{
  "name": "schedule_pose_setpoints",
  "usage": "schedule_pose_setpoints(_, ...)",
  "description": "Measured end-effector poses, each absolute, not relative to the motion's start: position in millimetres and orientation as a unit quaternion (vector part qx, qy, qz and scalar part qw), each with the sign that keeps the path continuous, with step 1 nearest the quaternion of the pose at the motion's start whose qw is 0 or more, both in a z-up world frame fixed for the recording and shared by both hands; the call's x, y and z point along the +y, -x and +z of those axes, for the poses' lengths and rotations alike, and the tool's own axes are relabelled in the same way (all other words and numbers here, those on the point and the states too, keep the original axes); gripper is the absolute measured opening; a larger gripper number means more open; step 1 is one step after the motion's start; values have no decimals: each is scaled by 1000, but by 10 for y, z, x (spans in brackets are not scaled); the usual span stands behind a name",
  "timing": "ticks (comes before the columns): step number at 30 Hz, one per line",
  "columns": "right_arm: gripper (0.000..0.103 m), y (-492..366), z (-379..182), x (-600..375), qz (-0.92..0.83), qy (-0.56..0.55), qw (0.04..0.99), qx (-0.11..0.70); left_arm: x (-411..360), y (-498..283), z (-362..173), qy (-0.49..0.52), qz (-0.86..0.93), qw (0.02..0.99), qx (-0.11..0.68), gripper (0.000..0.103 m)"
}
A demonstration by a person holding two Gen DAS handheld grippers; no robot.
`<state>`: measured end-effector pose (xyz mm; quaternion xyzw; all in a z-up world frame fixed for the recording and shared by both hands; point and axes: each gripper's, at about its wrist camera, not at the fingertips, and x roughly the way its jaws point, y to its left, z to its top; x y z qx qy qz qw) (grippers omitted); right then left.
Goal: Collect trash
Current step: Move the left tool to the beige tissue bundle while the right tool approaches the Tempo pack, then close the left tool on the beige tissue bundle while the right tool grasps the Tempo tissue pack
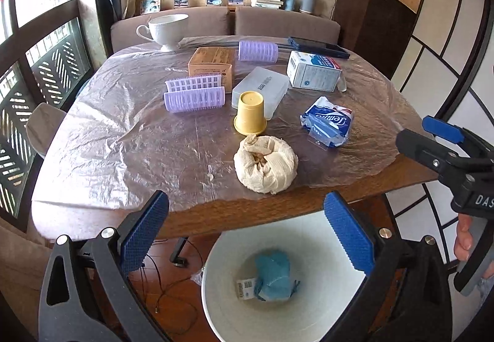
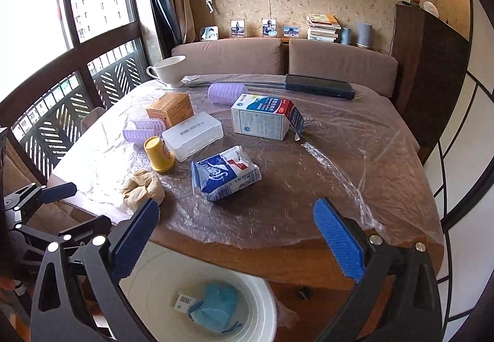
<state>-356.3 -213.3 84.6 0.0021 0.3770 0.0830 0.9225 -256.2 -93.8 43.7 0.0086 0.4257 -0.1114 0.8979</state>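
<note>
Both tools released and empty: left tool [image 1: 247, 237] and right tool [image 2: 237, 243] hang with jaws wide over the near counter [image 1: 278, 203] edge, nothing between the pads. White bin [image 1: 278, 234] sits on the floor below that edge, a blue mask [image 1: 273, 278] and a barcode tag [image 1: 246, 288] lying at its bottom. On the counter's plastic sheet: cream cloth wad [image 1: 265, 167] near the edge, upside-down yellow cup [image 1: 250, 117] just behind it, tissue pack [image 1: 327, 125], milk carton [image 1: 313, 70].

Black hand-held gripper [image 1: 247, 237], blue ribbed pads [image 1: 349, 234], silver screws, white lettering
</note>
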Motion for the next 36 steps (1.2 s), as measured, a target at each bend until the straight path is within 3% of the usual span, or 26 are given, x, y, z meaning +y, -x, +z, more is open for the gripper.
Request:
schedule_pose_setpoints(16, 99, 2893, 457, -1861, 86, 28, 900, 426, -1025, 2156, 240, -40, -167, 878, 447, 101)
schedule_pose_setpoints(25, 99, 2677, 326, -1837, 114, 55, 889, 440, -1042, 2057, 191, -24, -158, 876, 455, 90)
schedule_pose_setpoints(36, 99, 2580, 264, -1785, 134, 72, 887, 436, -1072, 1990, 152, -30, -154, 877, 455, 85)
